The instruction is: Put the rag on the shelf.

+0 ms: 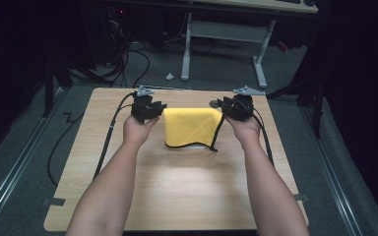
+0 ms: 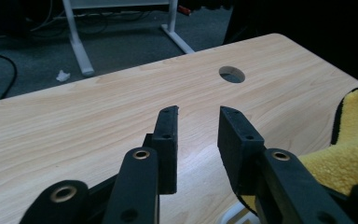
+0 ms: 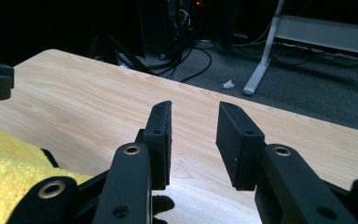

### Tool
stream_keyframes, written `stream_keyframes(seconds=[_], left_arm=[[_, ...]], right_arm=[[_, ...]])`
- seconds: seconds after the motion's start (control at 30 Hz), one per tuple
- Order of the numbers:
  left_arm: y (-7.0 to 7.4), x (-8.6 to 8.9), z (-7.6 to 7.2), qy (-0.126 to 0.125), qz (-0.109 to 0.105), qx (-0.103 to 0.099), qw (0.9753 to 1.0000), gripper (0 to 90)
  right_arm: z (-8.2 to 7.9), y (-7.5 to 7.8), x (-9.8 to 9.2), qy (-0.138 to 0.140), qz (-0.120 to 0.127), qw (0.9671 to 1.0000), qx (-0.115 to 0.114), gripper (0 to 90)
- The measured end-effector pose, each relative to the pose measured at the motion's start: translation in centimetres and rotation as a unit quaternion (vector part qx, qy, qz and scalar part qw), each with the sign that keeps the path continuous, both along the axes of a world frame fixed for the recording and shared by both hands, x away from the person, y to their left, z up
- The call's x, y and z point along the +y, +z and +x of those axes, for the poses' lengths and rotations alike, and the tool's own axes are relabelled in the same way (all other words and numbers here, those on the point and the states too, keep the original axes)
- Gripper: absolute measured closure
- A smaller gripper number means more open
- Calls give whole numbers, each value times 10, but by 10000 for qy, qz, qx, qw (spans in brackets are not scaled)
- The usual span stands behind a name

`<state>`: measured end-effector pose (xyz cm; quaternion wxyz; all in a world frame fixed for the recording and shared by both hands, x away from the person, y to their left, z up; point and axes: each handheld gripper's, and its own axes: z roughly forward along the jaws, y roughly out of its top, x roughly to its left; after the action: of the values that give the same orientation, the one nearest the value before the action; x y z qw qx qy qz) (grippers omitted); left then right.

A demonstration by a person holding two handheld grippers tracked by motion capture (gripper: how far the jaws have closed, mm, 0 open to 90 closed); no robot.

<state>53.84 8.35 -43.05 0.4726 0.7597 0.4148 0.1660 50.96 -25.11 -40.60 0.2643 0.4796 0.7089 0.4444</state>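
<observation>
The cloth lies on the table, between the left gripper and the right gripper, just beside each. A round hole in the tabletop lies ahead of the left gripper. A desk frame stands on the floor beyond both grippers.

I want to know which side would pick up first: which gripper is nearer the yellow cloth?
Neither clearly; both are about equally near. The left gripper sits at the yellow cloth's far left corner, the right gripper at its far right corner. Both are open, holding nothing.
</observation>
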Motion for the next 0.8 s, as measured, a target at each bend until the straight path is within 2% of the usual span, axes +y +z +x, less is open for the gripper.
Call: stream_keyframes(seconds=[0.4, 0.57, 0.7, 0.8], left_arm=[[11, 10, -10, 184, -19, -124, 9998, 712], [17, 19, -18, 286, -12, -154, 9995, 712], [23, 21, -27, 327, -7, -262, 9991, 712], [25, 25, -35, 400, 12, -292, 9988, 711]], right_arm=[[-9, 7, -3, -21, -127, 9999, -98, 665], [-20, 15, -4, -18, -121, 9997, -192, 661], [-28, 21, -4, -12, -142, 9996, -250, 660], [-36, 25, -6, -1, -114, 9995, -301, 626]])
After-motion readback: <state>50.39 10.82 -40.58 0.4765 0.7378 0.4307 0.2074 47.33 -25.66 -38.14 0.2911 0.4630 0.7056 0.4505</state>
